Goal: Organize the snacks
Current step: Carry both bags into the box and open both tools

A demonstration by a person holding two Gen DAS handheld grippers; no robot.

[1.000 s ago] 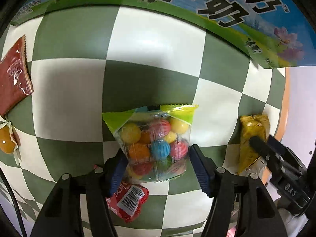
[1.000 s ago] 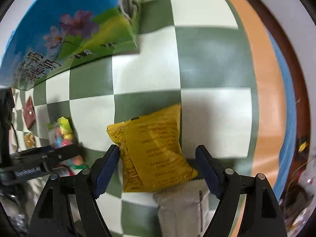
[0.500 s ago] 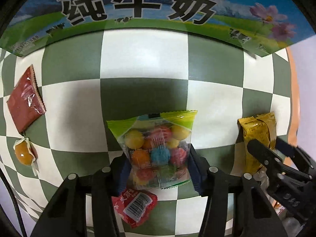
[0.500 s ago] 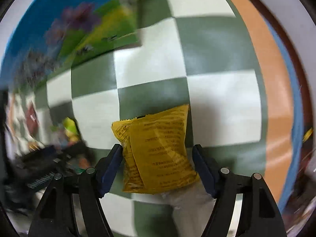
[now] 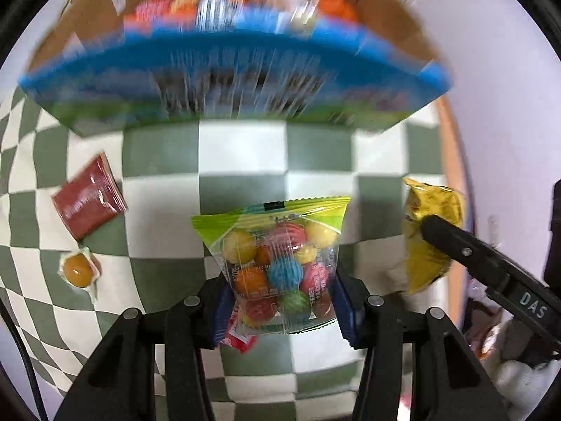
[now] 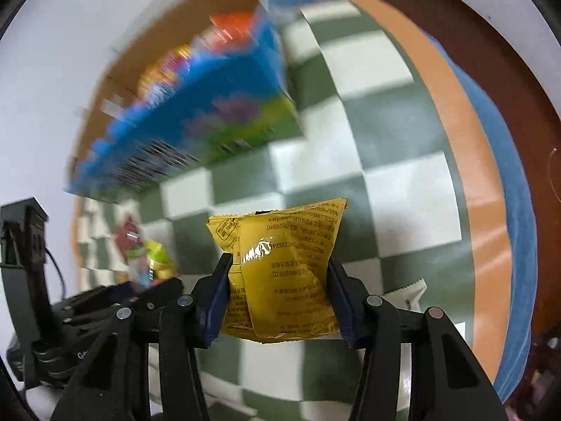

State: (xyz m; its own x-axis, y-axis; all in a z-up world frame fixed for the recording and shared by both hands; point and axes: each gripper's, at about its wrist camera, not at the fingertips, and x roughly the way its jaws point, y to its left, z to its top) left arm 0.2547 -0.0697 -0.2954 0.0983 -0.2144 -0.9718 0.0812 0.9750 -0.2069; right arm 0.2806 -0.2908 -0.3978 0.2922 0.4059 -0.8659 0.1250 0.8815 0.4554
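Two snacks are gripped and lifted clear of the checkered surface (image 5: pixel 242 154): a clear, crinkly candy bag (image 5: pixel 280 263) of coloured balls is pinched by the left gripper (image 5: pixel 280 310), whose jaws have just been closing, and a glossy yellow packet (image 6: pixel 280 273) by the right gripper (image 6: pixel 278 301). The cardboard box (image 5: pixel 382 7) is partly filled; a red sachet (image 5: pixel 87 207) and a jelly cup (image 5: pixel 78 269) are left out.
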